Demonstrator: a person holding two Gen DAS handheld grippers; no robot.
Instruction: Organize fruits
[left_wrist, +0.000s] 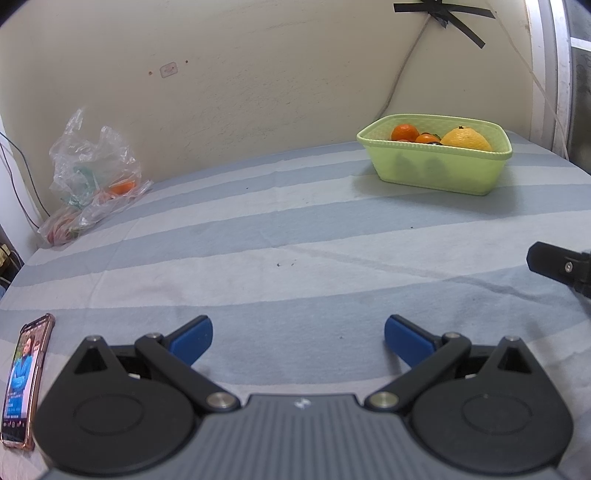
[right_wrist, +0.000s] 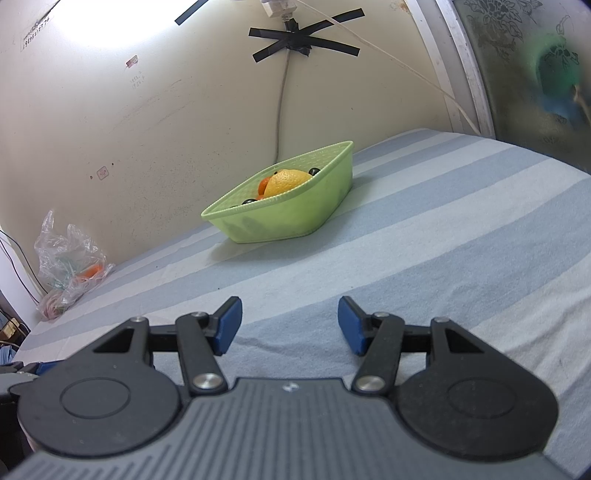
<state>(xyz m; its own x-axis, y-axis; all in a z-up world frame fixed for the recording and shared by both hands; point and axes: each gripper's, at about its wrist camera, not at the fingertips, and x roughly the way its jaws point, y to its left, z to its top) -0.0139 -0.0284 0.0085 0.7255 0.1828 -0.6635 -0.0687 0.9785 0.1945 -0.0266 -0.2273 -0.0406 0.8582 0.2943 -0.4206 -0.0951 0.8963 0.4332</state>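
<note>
both grippers' jaws stand open, empty; the green basket (right_wrist: 291, 206) of fruit lies ahead, nearer the right gripper (right_wrist: 290, 325) than the left gripper (left_wrist: 298, 341).

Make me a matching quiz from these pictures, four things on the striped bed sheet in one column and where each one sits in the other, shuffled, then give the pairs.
Column one:
1. Large yellow citrus fruit
2. Crumpled clear plastic bag
3. Rose-gold-cased phone with lit screen
4. Pale green plastic basket

Column two:
A. Against the wall at the far left
B. Inside the basket, beside small orange fruits
C. Near edge, left of the left tool
D. Far side of the sheet, near the taped cable

Pairs: 1-B, 2-A, 3-C, 4-D
</note>
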